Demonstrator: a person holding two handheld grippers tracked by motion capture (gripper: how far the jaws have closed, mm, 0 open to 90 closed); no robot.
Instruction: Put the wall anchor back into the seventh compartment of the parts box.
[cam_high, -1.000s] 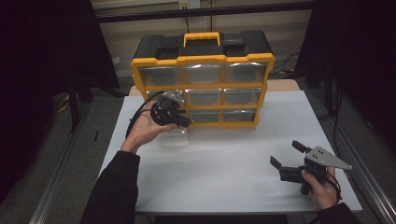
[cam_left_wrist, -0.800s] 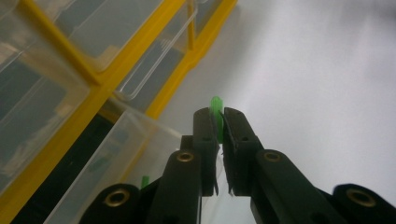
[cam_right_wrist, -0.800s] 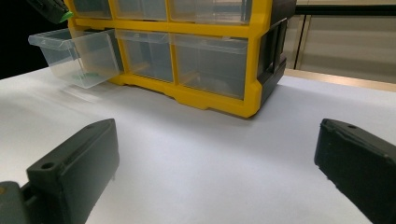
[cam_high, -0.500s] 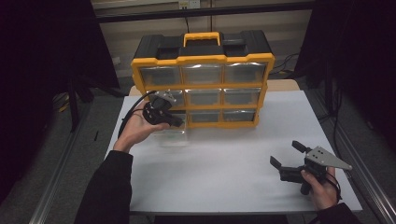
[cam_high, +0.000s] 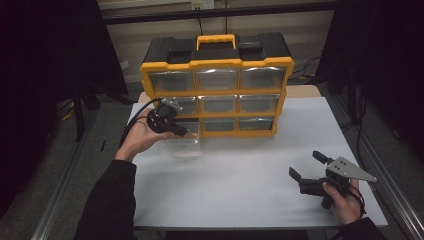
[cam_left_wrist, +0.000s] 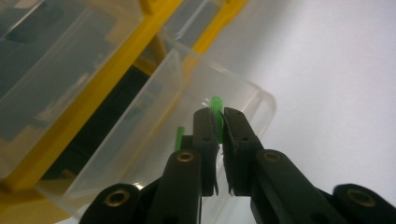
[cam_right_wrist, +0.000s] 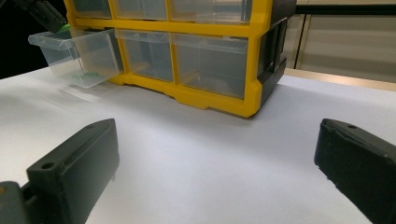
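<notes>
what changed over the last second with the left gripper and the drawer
The left gripper moved toward the yellow organizer, down over the pulled-out clear drawer. It is shut on a small green piece above that drawer. The right gripper stayed open at the table's near right, and the organizer did not move.

Black two-jaw left tool (cam_high: 181, 132) with brass-ringed screws, trailing black cable (cam_high: 134, 124); dark sleeves (cam_high: 107, 200); right tool (cam_high: 309, 167) grey-plated.

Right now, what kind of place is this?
Likely a lab recording bench, not a home: a bare white table framed by dark curtains, a yellow parts organizer with clear drawers, and a cabled claw in each hand, left and right.
</notes>
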